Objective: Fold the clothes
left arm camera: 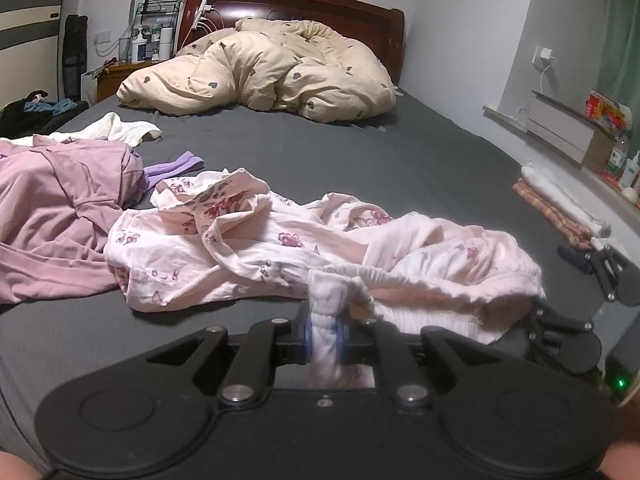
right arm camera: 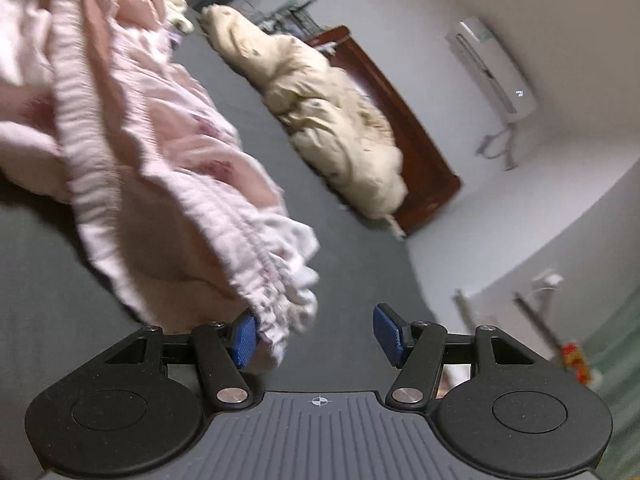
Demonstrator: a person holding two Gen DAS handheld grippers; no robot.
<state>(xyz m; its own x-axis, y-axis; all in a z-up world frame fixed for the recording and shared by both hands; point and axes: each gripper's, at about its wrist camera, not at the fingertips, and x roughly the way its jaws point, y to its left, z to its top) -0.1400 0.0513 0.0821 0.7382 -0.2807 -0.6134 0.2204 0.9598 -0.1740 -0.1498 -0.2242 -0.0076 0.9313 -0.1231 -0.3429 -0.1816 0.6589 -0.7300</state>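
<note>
A pale pink floral garment [left arm camera: 248, 248] lies crumpled on the dark grey bed sheet [left arm camera: 360, 160]. My left gripper [left arm camera: 323, 334] is shut on its gathered elastic waistband at the near edge. In the right wrist view the same garment [right arm camera: 160, 152] hangs to the left, blurred. My right gripper [right arm camera: 316, 338] is open; the ruffled waistband edge [right arm camera: 280, 280] touches its left blue pad [right arm camera: 244, 340], and the right pad [right arm camera: 387, 334] is bare. The right gripper also shows at the right edge of the left wrist view [left arm camera: 580, 280].
A mauve top [left arm camera: 60, 208], a purple item [left arm camera: 176, 164] and a cream cloth [left arm camera: 120, 128] lie at the left. A beige duvet [left arm camera: 264, 72] is heaped by the wooden headboard [left arm camera: 304, 4]. Folded cloths [left arm camera: 560, 204] lie at the right bed edge beside a cluttered ledge [left arm camera: 568, 136].
</note>
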